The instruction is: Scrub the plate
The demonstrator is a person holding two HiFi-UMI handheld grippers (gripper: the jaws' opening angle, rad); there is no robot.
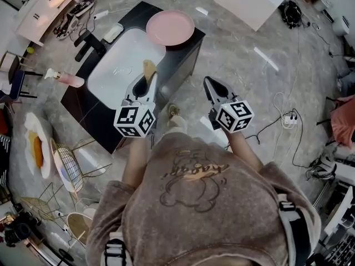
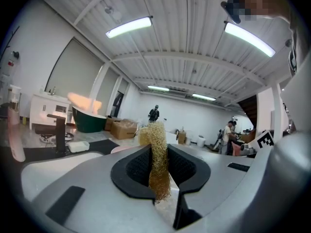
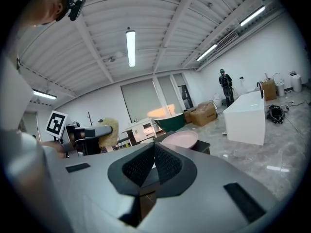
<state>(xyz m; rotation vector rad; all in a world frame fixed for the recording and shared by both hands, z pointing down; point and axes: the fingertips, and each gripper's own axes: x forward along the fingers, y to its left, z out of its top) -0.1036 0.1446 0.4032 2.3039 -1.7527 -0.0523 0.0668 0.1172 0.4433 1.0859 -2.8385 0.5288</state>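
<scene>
A round pink plate (image 1: 170,27) lies on the far corner of the black counter (image 1: 188,51), beside the white sink (image 1: 119,71); it also shows in the right gripper view as the plate (image 3: 180,139). My left gripper (image 1: 148,73) hovers over the sink's near edge, shut on a tan loofah scrubber (image 2: 156,157) that sticks up between its pads; the scrubber (image 1: 148,68) also shows from above. My right gripper (image 1: 211,85) is held over the floor to the right of the counter, shut with nothing in it, short of the plate.
A black faucet (image 1: 91,42) and a white soap dish (image 1: 112,32) sit at the sink's left. A pink bottle (image 1: 67,80) lies on the counter's left end. A white box (image 1: 252,1) stands on the floor beyond. Cables (image 1: 288,121) lie at right.
</scene>
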